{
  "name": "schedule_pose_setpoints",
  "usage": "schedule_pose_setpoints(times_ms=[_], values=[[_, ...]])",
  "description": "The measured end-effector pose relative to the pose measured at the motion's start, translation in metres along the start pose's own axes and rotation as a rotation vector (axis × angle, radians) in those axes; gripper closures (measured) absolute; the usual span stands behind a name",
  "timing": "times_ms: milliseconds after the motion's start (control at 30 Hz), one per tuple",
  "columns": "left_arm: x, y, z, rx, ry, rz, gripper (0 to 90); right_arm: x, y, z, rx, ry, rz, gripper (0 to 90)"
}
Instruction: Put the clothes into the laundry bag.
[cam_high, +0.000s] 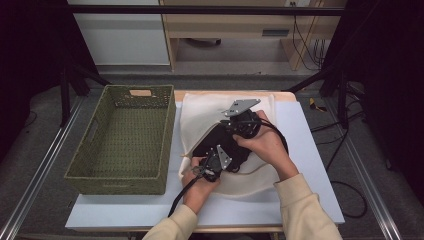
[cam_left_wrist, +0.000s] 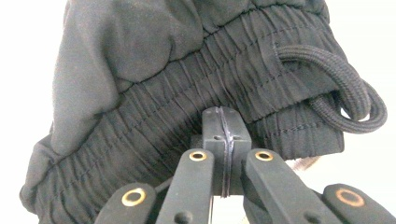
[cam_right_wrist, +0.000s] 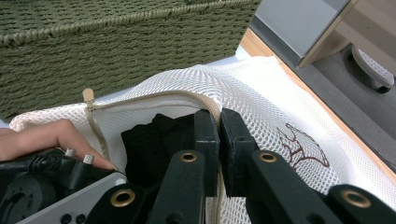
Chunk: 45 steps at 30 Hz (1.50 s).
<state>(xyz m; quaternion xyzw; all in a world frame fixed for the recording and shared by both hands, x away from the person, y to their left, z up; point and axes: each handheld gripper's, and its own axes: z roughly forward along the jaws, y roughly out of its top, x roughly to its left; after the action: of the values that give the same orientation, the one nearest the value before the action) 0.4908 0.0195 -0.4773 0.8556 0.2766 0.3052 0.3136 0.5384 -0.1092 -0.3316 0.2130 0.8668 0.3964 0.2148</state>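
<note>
Black garment (cam_left_wrist: 187, 84) half inside mesh bag (cam_right_wrist: 261, 93); green basket (cam_high: 125, 140) alongside.

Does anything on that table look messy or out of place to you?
Nothing looks spilled or damaged. The black garment is bunched and only partly inside the white mesh laundry bag, its drawcord looping loose. The green woven basket sits squarely beside the bag.
</note>
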Motion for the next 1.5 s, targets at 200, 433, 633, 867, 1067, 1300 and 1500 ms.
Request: schedule_pose_setpoints(times_ms=[200,433,633,867,1067,1300,1500], values=[[0.0,0.001,0.001,-0.001,0.002,0.003,90.0,-0.002,0.0,0.0,-0.003,0.005,0.007,86.6],[0.0,0.001,0.001,0.0,0.003,0.006,90.0,-0.009,0.002,0.001,-0.006,-0.002,0.014,86.6],[-0.001,0.001,0.001,0.005,0.006,0.015,90.0,-0.023,-0.001,0.01,-0.003,0.007,0.022,86.6],[0.0,0.0,0.001,0.007,0.001,0.015,90.0,-0.036,-0.008,0.025,0.018,0.022,0.051,86.6],[-0.002,0.003,0.002,0.018,0.013,0.022,90.0,-0.036,-0.009,0.027,0.018,0.032,0.062,86.6],[-0.001,0.008,0.007,0.029,0.024,0.007,90.0,-0.033,-0.008,0.026,0.01,0.042,0.058,86.6],[0.001,0.01,0.011,0.026,0.03,-0.005,90.0,-0.032,-0.006,0.025,0.013,0.05,0.059,86.6]])
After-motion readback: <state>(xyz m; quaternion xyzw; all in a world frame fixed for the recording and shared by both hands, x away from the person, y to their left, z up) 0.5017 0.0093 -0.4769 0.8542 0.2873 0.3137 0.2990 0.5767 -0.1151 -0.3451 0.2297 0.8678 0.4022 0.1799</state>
